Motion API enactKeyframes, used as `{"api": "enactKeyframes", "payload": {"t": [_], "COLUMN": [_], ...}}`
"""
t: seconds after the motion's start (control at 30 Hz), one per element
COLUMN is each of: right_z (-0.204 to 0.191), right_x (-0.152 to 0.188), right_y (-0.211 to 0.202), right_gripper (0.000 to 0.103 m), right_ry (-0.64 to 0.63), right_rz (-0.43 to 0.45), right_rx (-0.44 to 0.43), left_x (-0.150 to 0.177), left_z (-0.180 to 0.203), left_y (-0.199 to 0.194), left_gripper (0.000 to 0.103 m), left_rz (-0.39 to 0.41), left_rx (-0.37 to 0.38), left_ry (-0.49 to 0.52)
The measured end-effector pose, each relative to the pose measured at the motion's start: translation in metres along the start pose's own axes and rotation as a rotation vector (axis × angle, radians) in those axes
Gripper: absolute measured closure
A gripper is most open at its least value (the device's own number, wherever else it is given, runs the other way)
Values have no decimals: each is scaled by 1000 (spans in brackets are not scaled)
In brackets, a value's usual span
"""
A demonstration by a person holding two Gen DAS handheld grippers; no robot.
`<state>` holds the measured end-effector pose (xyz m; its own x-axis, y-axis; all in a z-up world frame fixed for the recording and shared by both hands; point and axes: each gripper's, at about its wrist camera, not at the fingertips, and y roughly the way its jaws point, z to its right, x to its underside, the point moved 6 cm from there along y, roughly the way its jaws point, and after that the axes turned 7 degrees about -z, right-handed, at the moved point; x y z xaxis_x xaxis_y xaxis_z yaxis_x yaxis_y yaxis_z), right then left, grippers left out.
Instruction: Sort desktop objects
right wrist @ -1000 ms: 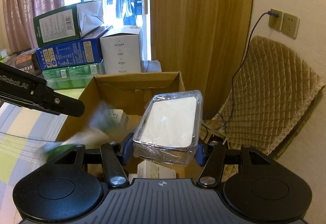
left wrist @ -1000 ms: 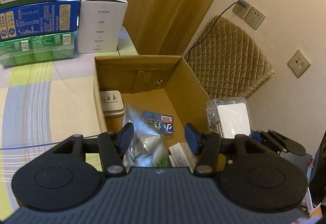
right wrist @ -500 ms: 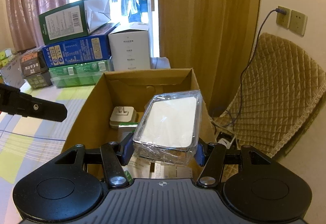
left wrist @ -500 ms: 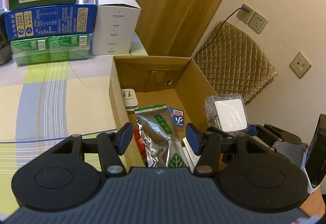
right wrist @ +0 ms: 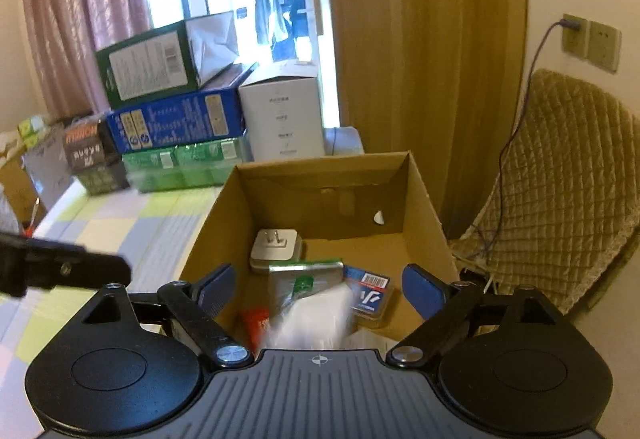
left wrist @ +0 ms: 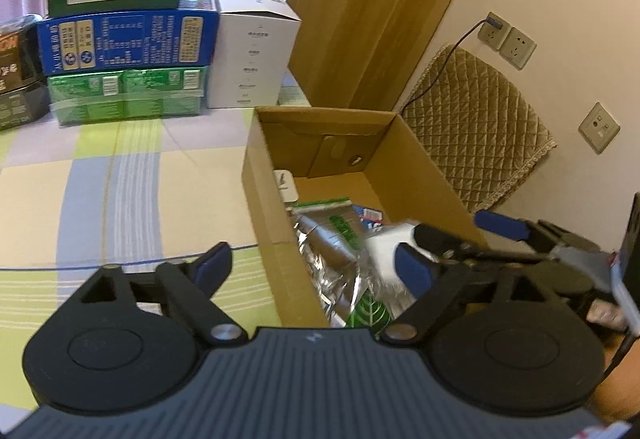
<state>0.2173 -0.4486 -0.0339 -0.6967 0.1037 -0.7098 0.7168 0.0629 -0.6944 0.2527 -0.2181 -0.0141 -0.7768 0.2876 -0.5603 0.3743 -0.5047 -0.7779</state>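
Now my right claw gapes wide over the box, gripping nothing; blurred white packet sits just below it, among the contents. Left claw wide, empty, above the tabletop.

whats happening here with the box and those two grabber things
A person is sorting items into a cardboard box with two handheld tools. The right tool is open above the box, and a blurred white packet is dropping from it. The left tool is open and empty beside the box.
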Motion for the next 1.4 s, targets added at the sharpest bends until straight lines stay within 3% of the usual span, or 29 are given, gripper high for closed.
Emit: {"api": "enactKeyframes", "payload": {"t": [0.13,0.53,0.77,1.23,1.4], "right_z": [8,2,-21,-46,-47], "right_x": [14,55,72,108,122], "right_y": [-15,-89,-131,-191,-206], "right_gripper": [14,2,2,2,2], "right_ry": [23,89,50,36,47], "right_rz": [-13,-52,-60,-68,-79], "right_rx": [30,52,63,91,111], "left_x": [18,80,110,154,166], "left_z": [-7,1,21,57,65], "left_y": [-10,-58,-88,-141,-156], "left_gripper": [2,1,1,1,1], "left_rz": [9,53,57,95,105], "left_rx": [-19,-57,-60,-148,-136], "left_ry": [-17,-11,-11,95,120]}}
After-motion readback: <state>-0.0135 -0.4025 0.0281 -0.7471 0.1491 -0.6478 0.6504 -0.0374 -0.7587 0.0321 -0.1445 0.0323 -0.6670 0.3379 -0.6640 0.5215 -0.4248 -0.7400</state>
